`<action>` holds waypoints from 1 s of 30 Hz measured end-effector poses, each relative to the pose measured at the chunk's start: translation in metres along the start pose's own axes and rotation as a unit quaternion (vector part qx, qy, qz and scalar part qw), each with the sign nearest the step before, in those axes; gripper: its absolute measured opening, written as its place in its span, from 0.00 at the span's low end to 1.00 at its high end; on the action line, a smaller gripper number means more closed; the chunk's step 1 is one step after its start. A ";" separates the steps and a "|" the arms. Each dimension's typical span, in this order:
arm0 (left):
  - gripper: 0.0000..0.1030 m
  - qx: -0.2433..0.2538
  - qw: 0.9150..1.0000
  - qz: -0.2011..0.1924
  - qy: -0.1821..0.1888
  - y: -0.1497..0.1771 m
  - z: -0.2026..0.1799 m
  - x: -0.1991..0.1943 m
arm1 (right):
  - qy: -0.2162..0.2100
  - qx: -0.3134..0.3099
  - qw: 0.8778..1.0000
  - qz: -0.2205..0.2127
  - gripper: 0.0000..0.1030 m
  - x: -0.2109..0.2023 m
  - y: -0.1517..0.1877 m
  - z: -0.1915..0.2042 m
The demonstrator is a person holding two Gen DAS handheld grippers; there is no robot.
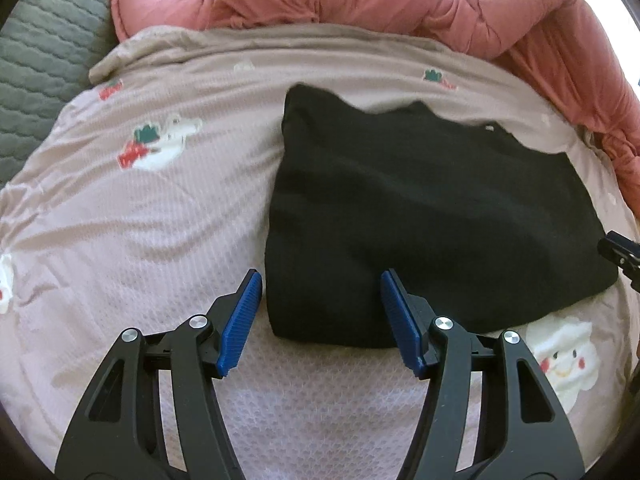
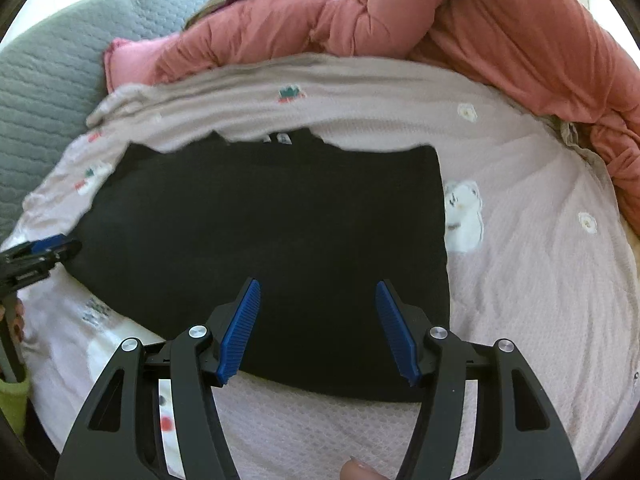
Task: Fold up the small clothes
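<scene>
While both claws stand apart with nothing between their blue pads, the black garment (image 1: pixel 420 216) lies flat on the pink printed blanket (image 1: pixel 140 220), already folded into a rough rectangle. The left gripper (image 1: pixel 322 320) frames the garment's near left corner, one pad over bare blanket and the other over the dark cloth; the right gripper (image 2: pixel 318 324) is spread over the near edge towards the right corner.

From here the likely trouble, as I judge it, is a pinch that takes the blanket along with the garment, since the soft knit sinks into it and the near edge is hard to read. A grab of only the top layer would also let the fold slide open. Beyond the blanket, a bunched salmon quilt (image 1: pixel 440 4) lies along the far side, beside a grey quilted cover (image 1: pixel 44 36).

No container shows in either view.
</scene>
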State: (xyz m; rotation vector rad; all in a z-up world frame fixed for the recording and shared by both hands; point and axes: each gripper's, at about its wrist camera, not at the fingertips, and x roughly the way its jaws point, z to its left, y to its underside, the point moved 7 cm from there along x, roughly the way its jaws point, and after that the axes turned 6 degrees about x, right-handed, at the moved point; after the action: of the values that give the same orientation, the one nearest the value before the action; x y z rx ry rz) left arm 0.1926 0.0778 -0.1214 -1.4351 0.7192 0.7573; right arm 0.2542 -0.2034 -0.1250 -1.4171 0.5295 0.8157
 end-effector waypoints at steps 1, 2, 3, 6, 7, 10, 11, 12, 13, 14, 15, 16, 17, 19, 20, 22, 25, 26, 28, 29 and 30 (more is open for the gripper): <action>0.52 -0.001 1.000 0.002 0.002 0.002 0.000 0.001 | 0.004 0.001 1.000 0.004 0.57 0.003 0.002 -0.001; 0.52 -0.003 1.000 0.003 0.005 0.004 0.001 0.001 | 0.007 0.003 1.000 0.009 0.57 0.005 0.005 -0.003; 0.53 -0.004 1.000 0.004 0.007 0.006 0.002 0.002 | 0.010 0.005 1.000 0.012 0.57 0.007 0.007 -0.006; 0.54 -0.010 1.000 0.004 0.010 0.010 0.004 0.001 | 0.002 0.020 1.000 0.019 0.57 0.013 0.011 -0.014; 0.54 -0.011 1.000 0.004 0.011 0.010 0.005 0.001 | -0.007 0.033 0.999 0.020 0.57 0.014 0.011 -0.017; 0.54 -0.012 1.000 0.005 0.010 0.011 0.004 0.000 | -0.008 0.035 0.999 0.019 0.57 0.013 0.012 -0.018; 0.54 -0.012 1.000 0.004 0.010 0.011 0.004 -0.001 | -0.007 0.034 0.999 0.019 0.57 0.012 0.012 -0.017; 0.54 -0.012 1.000 0.004 0.010 0.011 0.004 -0.002 | -0.006 0.033 0.999 0.019 0.57 0.011 0.012 -0.017; 0.54 -0.012 1.000 0.003 0.010 0.012 0.004 -0.003 | -0.007 0.033 0.999 0.017 0.60 0.009 0.012 -0.016; 0.54 -0.011 1.000 0.002 0.010 0.012 0.004 -0.005 | -0.009 0.033 0.999 0.016 0.67 0.007 0.012 -0.016; 0.54 -0.011 1.000 0.002 0.010 0.012 0.004 -0.006 | -0.011 0.035 0.999 0.016 0.79 0.006 0.012 -0.016; 0.55 -0.011 1.000 0.001 0.010 0.013 0.004 -0.007 | -0.011 0.039 0.999 0.012 0.80 0.002 0.013 -0.017; 0.55 -0.012 1.000 0.000 0.011 0.013 0.005 -0.009 | -0.012 0.039 0.999 0.009 0.80 0.000 0.013 -0.017; 0.57 -0.014 1.000 -0.002 0.012 0.013 0.006 -0.012 | -0.015 0.037 0.999 0.006 0.81 -0.005 0.014 -0.015; 0.57 -0.015 1.000 -0.002 0.013 0.014 0.006 -0.013 | -0.014 0.036 0.999 0.004 0.82 -0.008 0.014 -0.015; 0.58 -0.018 1.000 -0.004 0.015 0.014 0.006 -0.016 | -0.017 0.033 0.999 -0.002 0.86 -0.014 0.014 -0.013; 0.66 -0.020 1.000 -0.009 0.015 0.014 0.007 -0.021 | -0.026 0.025 0.999 -0.011 0.87 -0.022 0.015 -0.007; 0.66 -0.020 1.000 -0.011 0.016 0.014 0.007 -0.023 | -0.028 0.022 0.999 -0.014 0.88 -0.025 0.015 -0.005; 0.68 -0.021 1.000 -0.014 0.016 0.014 0.007 -0.026 | -0.030 0.017 0.999 -0.018 0.90 -0.030 0.015 -0.001; 0.69 -0.022 1.000 -0.015 0.016 0.013 0.008 -0.027 | -0.032 0.015 0.999 -0.020 0.91 -0.032 0.015 0.001; 0.70 -0.023 0.999 -0.017 0.016 0.013 0.008 -0.029 | -0.033 0.014 0.999 -0.021 0.91 -0.034 0.015 0.002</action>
State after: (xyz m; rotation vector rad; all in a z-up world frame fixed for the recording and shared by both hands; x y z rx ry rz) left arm 0.1646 0.0849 -0.1052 -1.4997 0.7040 0.7294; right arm 0.2212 -0.2078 -0.1091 -1.3668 0.4570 0.8151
